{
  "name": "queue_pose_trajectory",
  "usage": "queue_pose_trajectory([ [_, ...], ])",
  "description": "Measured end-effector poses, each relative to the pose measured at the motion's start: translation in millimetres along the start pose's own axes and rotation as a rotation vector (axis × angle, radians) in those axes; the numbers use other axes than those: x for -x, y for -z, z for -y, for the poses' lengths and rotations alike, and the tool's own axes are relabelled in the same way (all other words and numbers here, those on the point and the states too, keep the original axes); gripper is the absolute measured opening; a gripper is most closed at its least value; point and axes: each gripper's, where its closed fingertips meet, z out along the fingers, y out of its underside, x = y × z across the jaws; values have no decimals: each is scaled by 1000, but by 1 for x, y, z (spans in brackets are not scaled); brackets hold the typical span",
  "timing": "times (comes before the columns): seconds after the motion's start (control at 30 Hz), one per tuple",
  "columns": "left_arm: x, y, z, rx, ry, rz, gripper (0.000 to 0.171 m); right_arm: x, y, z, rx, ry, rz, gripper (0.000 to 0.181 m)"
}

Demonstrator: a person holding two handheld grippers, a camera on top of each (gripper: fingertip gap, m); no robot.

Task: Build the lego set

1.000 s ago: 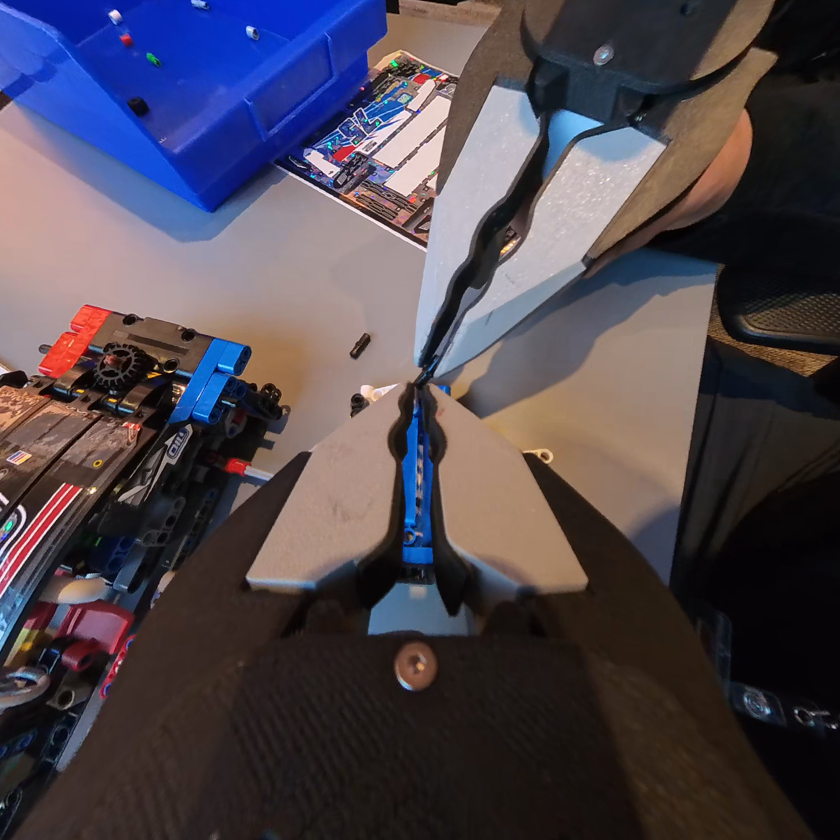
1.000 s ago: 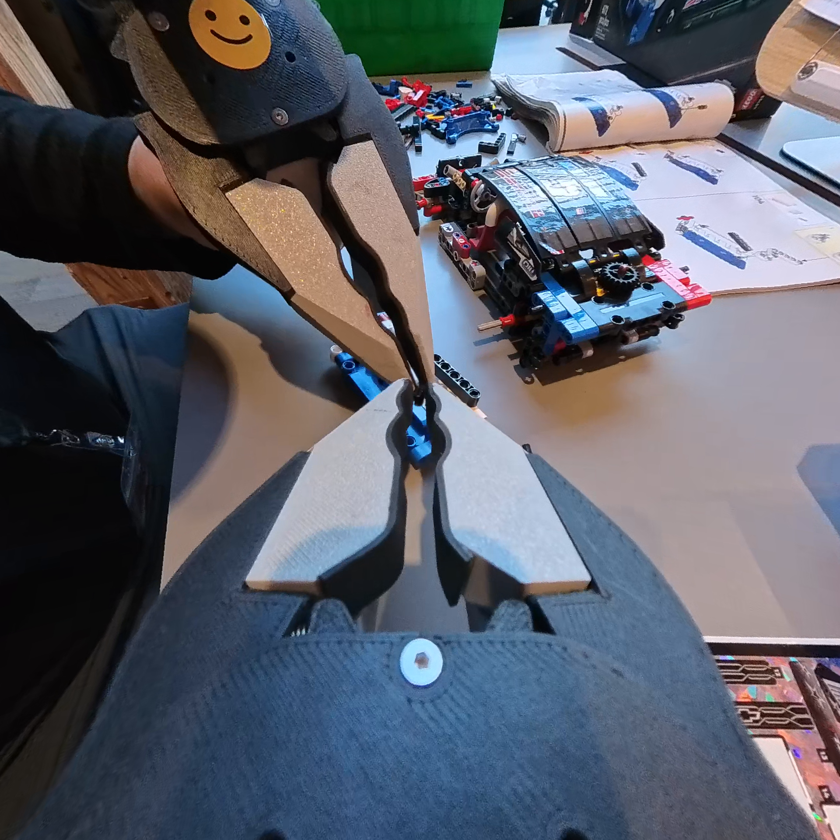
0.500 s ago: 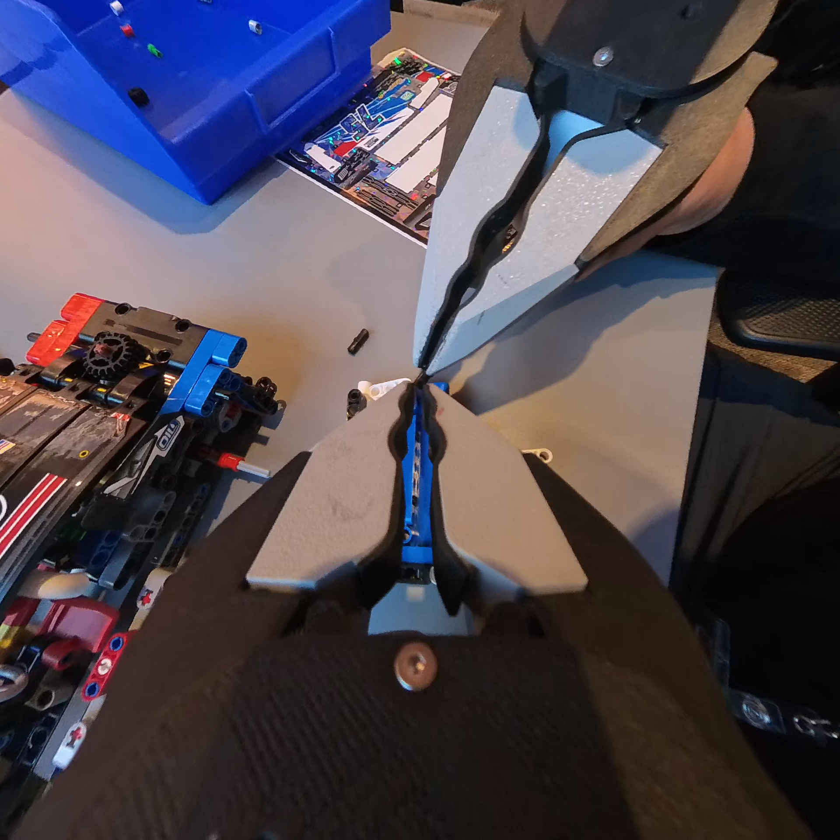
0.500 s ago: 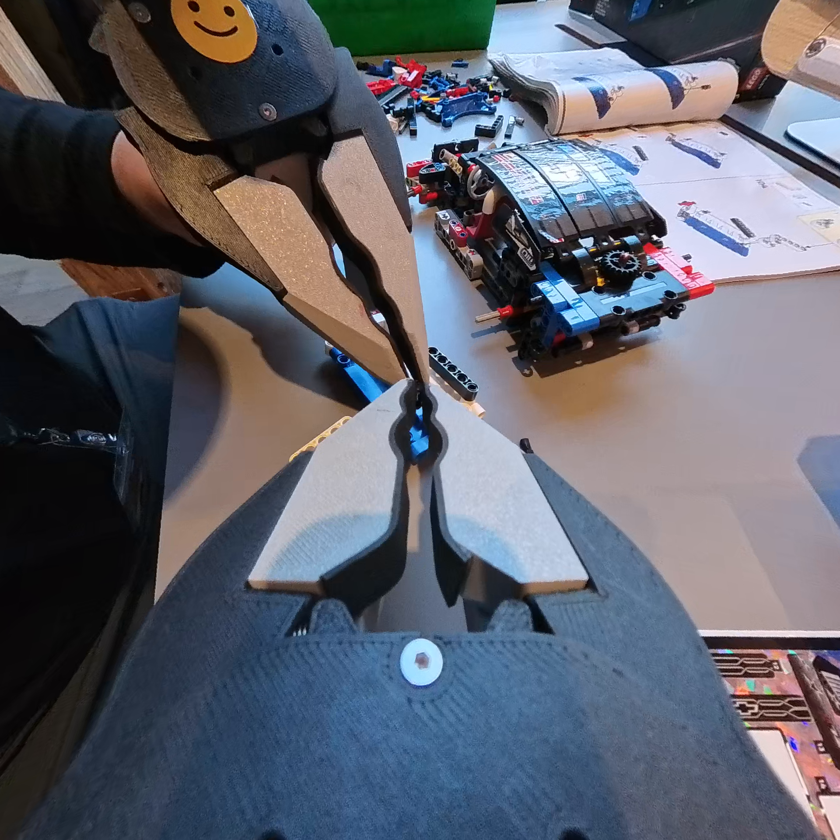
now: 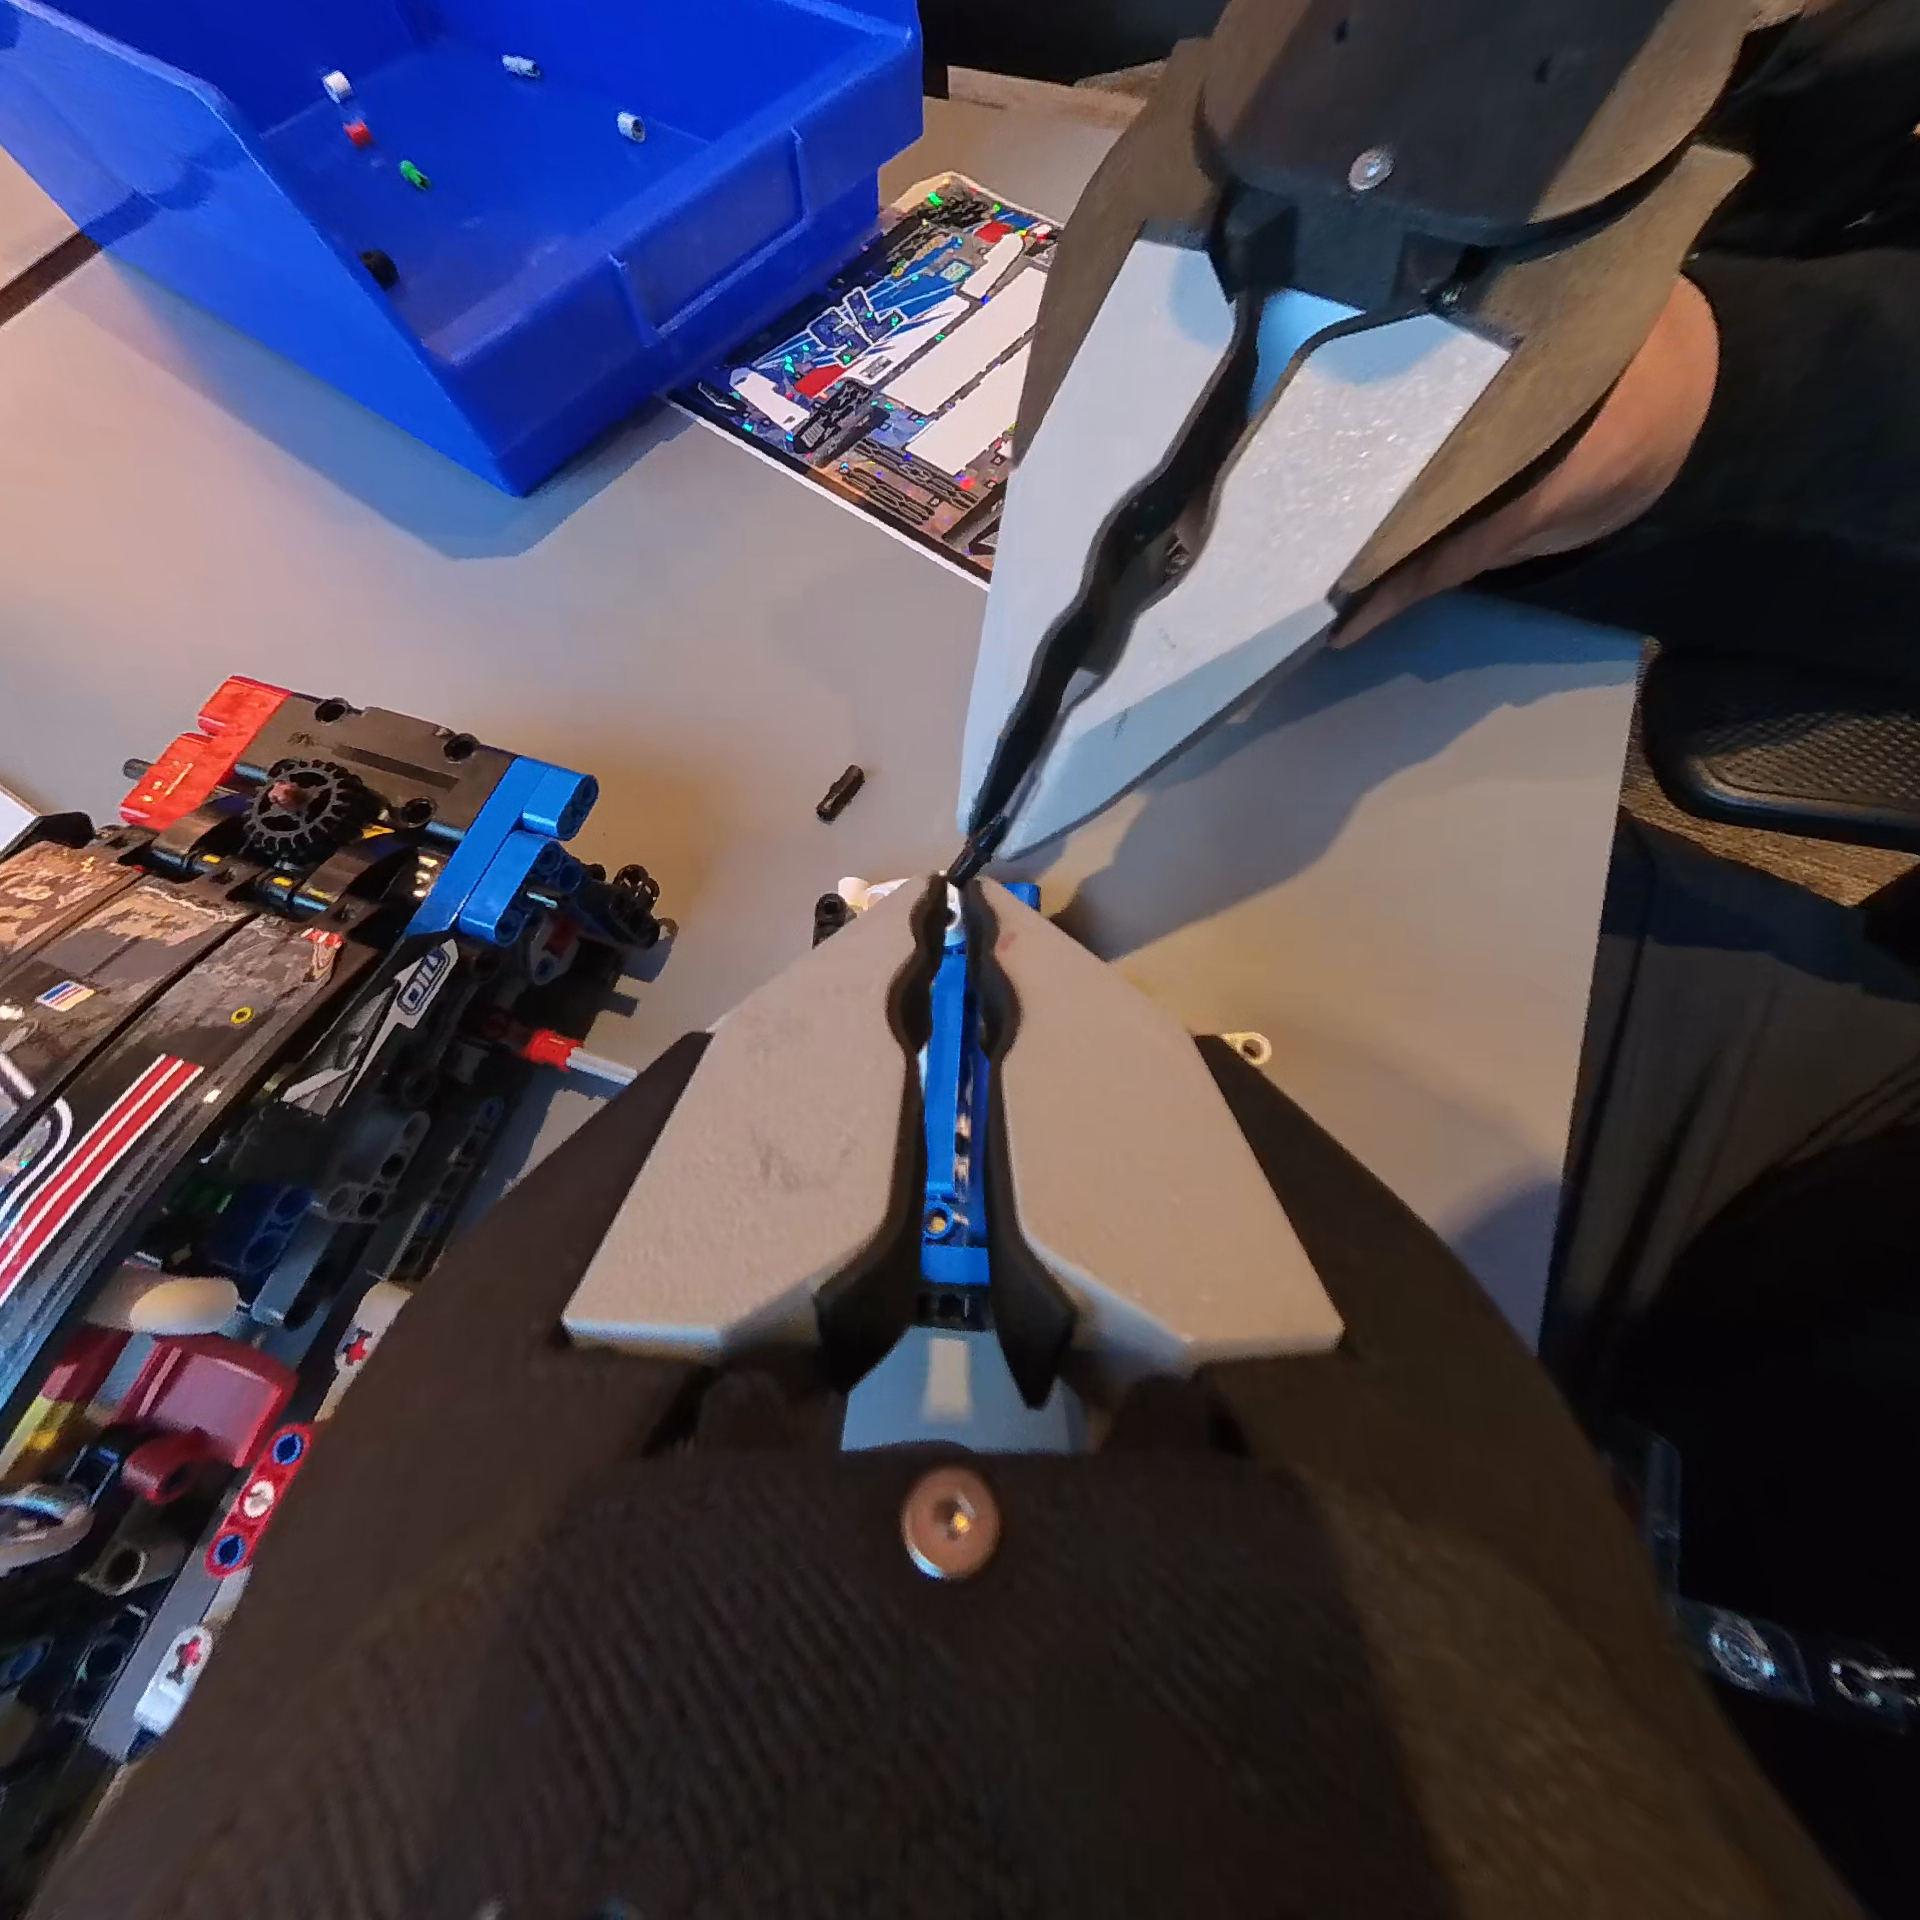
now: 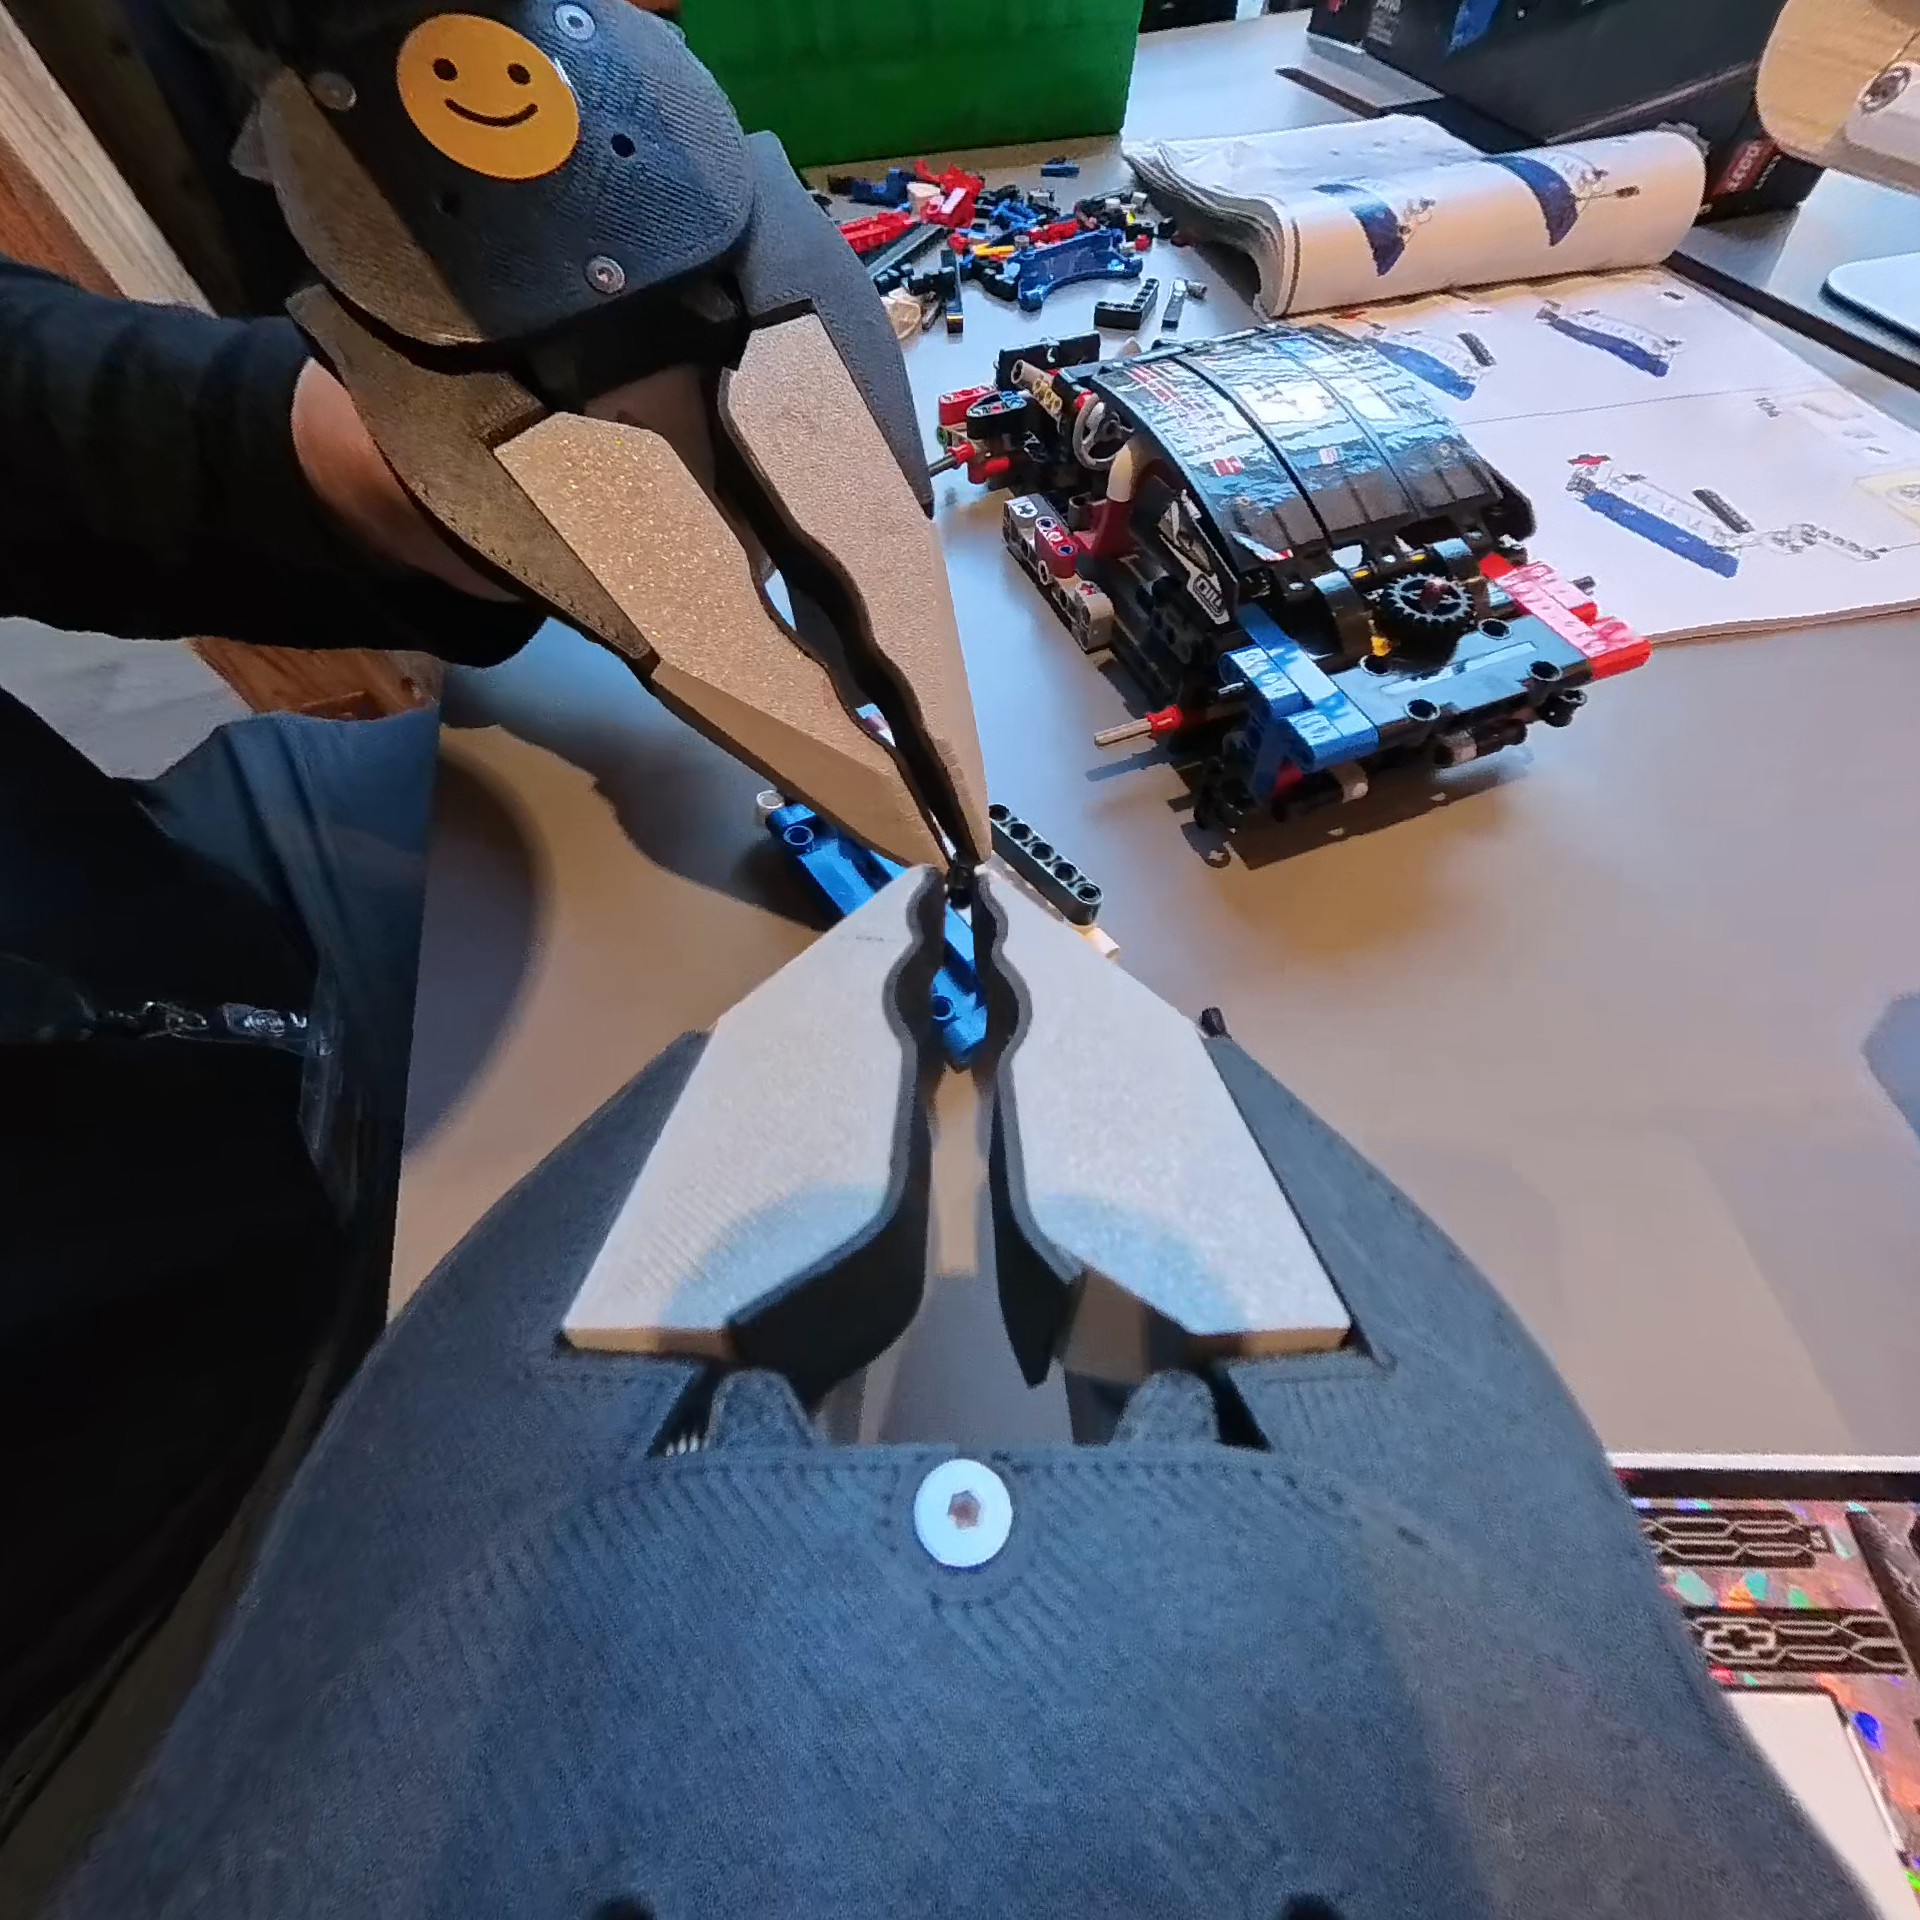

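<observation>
My left gripper (image 5: 951,899) is shut, with a small white piece pinched at its tips. My right gripper (image 6: 961,888) is shut on a small black pin (image 5: 977,840). The two grippers meet tip to tip just above the table; the right one (image 5: 982,826) comes in from the upper right, the left one (image 6: 961,857) from the upper left. A blue beam (image 6: 831,868) lies on the table under the tips and shows through the gap between the left fingers (image 5: 951,1091). The part-built black, blue and red car (image 6: 1299,582) stands to the side and also shows in the left wrist view (image 5: 260,935).
A blue bin (image 5: 727,239) holding a few small parts and a sticker sheet (image 5: 904,353) lie beyond the tips. A loose black pin (image 5: 840,792) and a black beam (image 6: 1044,860) lie near them. Open instruction pages (image 6: 1662,416), loose parts (image 6: 997,239) and a green bin (image 6: 904,62) are farther back. Less than 4 cm separates the two grippers' tips.
Both grippers stay shut and tip to tip over the blue beam. They have shifted only slightly, and the tips have drawn a little closer together.
</observation>
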Motion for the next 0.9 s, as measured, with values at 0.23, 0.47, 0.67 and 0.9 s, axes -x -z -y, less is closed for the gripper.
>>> queue_pose_trajectory([
  [0.23,1,5,-4,5,10,-2,0,2,-5,1,10,-4,-2,1],
  [0.47,9,28,-2,-34,-58,1,24,8,-3,35,-155,-358,173,1],
  [0.67,6,44,3,-53,-227,89,25,15,-8,36,-154,-674,386,1],
  [0.9,7,38,0,44,-458,240,8,26,-14,34,-102,-773,461,1],
])
